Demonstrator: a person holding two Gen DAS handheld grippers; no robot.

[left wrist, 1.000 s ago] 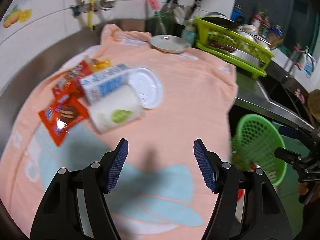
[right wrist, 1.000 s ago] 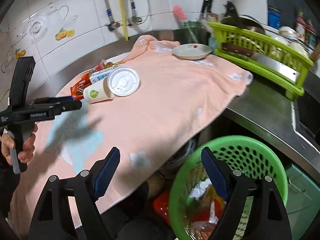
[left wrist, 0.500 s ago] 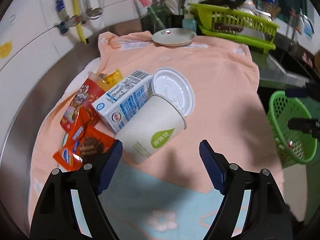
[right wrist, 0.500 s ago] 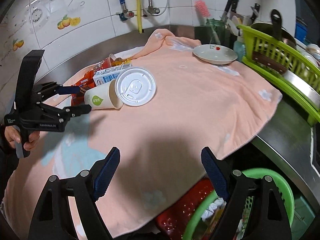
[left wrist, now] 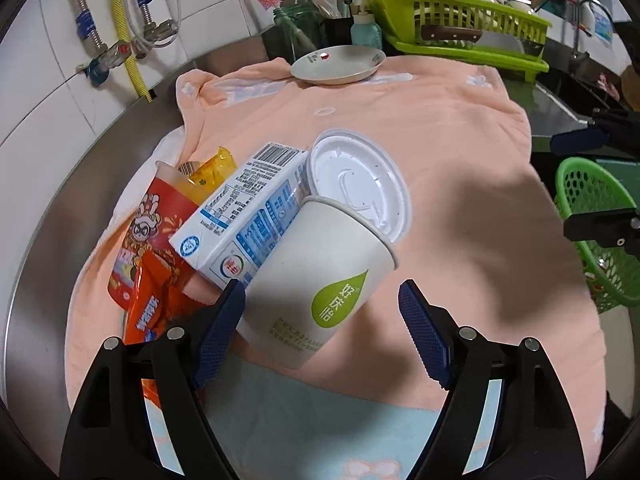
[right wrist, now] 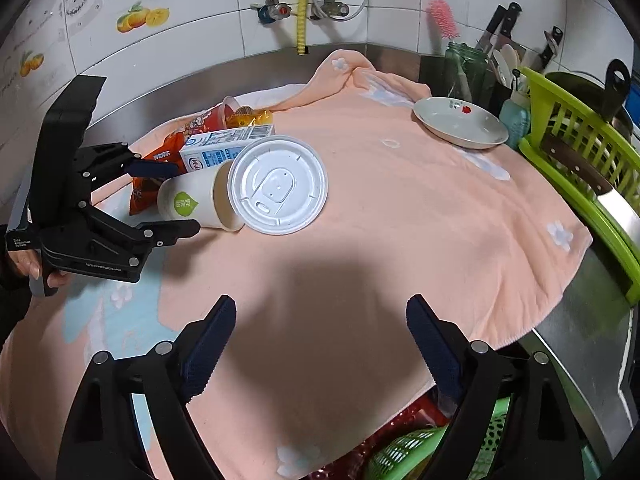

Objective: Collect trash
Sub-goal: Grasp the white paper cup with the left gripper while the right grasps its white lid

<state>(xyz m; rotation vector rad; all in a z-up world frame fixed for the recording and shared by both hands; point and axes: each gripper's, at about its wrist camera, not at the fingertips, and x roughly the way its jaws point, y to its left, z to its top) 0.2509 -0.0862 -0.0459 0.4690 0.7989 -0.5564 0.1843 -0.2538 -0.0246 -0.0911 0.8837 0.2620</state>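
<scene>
Straddling the base of a tipped-over paper cup [left wrist: 316,280], the left gripper [left wrist: 322,334] has its jaws spread wide, with clear space between the right pad and the cup; whether the left pad touches the cup's wall cannot be told. The right gripper [right wrist: 318,344] hangs over bare peach towel [right wrist: 400,240] near the surface's front edge, its jaws opening with nothing between them.

The cup lies on its side toward the left edge of the towel, its mouth leaning against a white plastic lid [left wrist: 360,184]. Just behind it a blue-and-white milk carton [left wrist: 244,216] rests on its side, touching the cup. Left of the carton, red and orange snack wrappers [left wrist: 148,248] are partly buried under it, and their lower ends are cut off by the left gripper's frame. A yellow packet [left wrist: 210,172] peeks out beyond them.

A green basket [left wrist: 600,240] sits below the right edge, half hidden by the other gripper in the left wrist view; its contents are hard to make out. At the far edge stands a shallow dish [left wrist: 338,64].
</scene>
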